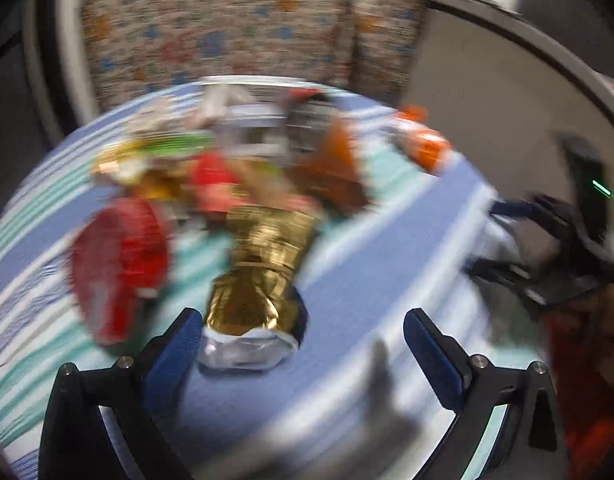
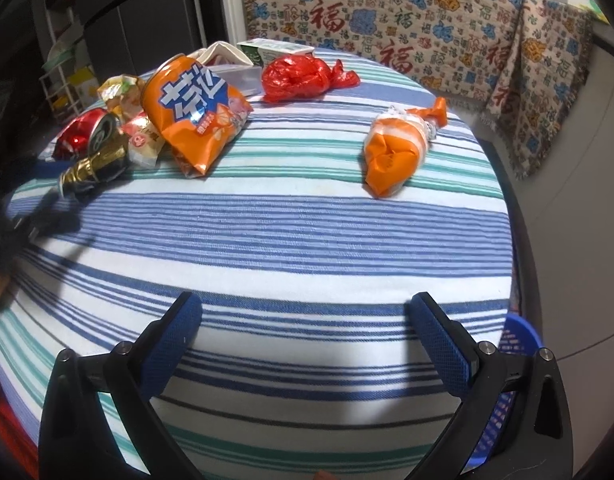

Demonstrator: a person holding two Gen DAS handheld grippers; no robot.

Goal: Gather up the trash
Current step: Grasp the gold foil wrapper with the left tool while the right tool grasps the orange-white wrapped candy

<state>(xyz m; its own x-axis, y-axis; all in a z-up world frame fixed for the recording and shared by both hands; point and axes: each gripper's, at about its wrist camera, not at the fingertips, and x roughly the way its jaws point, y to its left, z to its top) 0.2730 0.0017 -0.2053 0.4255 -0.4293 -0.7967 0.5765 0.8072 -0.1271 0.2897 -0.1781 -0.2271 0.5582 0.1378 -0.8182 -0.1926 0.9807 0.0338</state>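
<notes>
Trash clutters the striped tablecloth (image 2: 291,224). Crumpled gold foil wrapper (image 1: 259,272) lies lower centre (blurred), just ahead of the left gripper (image 1: 303,330), spread wide and empty. Probably light, crinkly, slippery: pinch the twisted neck. Right gripper (image 2: 305,320) gapes empty too.

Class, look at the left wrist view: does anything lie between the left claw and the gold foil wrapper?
Nothing visible does. The left claw is open, and the gold foil wrapper lies just ahead near its left finger, on the striped cloth. The picture is blurred.
</notes>
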